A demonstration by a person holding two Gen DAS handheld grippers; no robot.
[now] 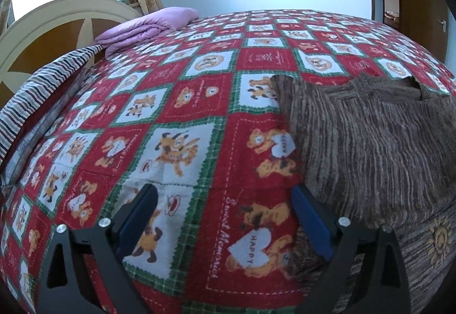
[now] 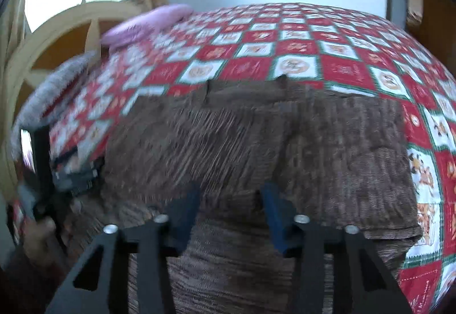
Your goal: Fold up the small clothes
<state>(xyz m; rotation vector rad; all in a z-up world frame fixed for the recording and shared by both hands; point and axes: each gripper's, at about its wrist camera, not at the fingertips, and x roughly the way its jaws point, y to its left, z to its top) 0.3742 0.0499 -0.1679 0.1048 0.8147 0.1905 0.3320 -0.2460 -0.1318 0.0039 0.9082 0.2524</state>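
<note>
We count one brown striped garment [image 1: 370, 148] on one red patchwork bedspread [image 1: 176, 103] — plus one folded purple blanket [image 1: 148, 26], one striped pillow [image 1: 42, 94], one headboard [image 1: 51, 28] and two grippers — left [image 1: 225, 200], right [image 2: 230, 197]

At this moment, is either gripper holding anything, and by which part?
Nothing is held. The left gripper is open over the bedspread beside the brown garment; the right gripper is open above that garment, jaws apart.
</note>
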